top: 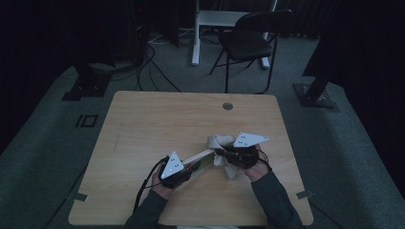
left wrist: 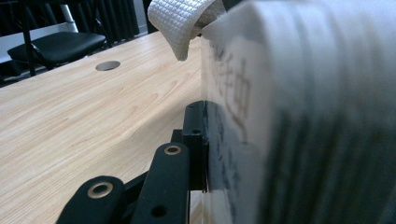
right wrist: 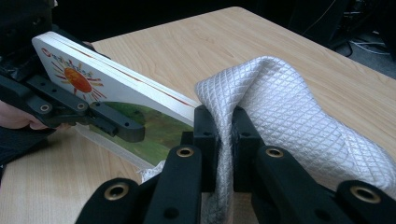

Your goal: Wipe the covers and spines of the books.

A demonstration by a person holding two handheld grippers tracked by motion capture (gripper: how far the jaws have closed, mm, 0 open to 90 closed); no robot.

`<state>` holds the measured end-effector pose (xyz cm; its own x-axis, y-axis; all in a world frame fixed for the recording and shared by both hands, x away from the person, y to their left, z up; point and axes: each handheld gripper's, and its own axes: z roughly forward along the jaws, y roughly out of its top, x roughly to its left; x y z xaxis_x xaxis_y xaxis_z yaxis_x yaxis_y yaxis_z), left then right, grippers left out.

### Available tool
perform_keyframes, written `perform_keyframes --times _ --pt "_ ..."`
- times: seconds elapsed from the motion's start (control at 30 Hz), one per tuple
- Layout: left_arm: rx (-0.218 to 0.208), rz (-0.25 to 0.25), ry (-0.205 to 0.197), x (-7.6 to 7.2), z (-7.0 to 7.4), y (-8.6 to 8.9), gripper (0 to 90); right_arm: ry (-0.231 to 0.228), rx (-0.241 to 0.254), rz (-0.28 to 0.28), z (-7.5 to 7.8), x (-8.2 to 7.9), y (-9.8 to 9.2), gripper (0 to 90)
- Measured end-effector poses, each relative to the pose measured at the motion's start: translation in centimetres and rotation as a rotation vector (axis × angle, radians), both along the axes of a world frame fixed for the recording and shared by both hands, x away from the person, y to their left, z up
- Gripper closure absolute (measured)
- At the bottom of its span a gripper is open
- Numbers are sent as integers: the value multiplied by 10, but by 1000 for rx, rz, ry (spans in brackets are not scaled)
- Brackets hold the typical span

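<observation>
- Your left tongs (top: 187, 168) are clamped on a board book (right wrist: 112, 100); in the right gripper view you can see their black jaws pinching the cover with the sun drawing, and in the left gripper view the book's page edges (left wrist: 299, 116) press against the jaw.
- Your right tongs (right wrist: 225, 122) are closed on a white quilted cloth (right wrist: 285, 112); the fabric is squeezed into a thin fold between the two pads and bulges out beyond them.
- The cloth sits against the far end of the book, touching its edge, with a corner hanging over the top of that end in the left gripper view (left wrist: 180, 23).
- From the high view, the book (top: 200, 159) runs at a slant between your two hands, lifted off the tabletop (top: 143, 124), near the front edge and a little right of the middle.
- The cloth (top: 220, 143) is bunched around your right tongs (top: 229, 153), toward the front right part of the tabletop.
- A round cable hole (top: 228, 106) lies near the far edge, well apart from your hands.
- A black chair (top: 248, 40) stands on the floor beyond the far edge.
</observation>
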<state>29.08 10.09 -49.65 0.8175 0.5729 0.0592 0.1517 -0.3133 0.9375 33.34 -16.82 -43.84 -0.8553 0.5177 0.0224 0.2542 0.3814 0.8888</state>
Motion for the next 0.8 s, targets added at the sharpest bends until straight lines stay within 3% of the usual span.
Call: perform_keyframes --times 0.8 --pt "0 1 0 0 0 0 780 -7 4 31 3 -6 9 841"
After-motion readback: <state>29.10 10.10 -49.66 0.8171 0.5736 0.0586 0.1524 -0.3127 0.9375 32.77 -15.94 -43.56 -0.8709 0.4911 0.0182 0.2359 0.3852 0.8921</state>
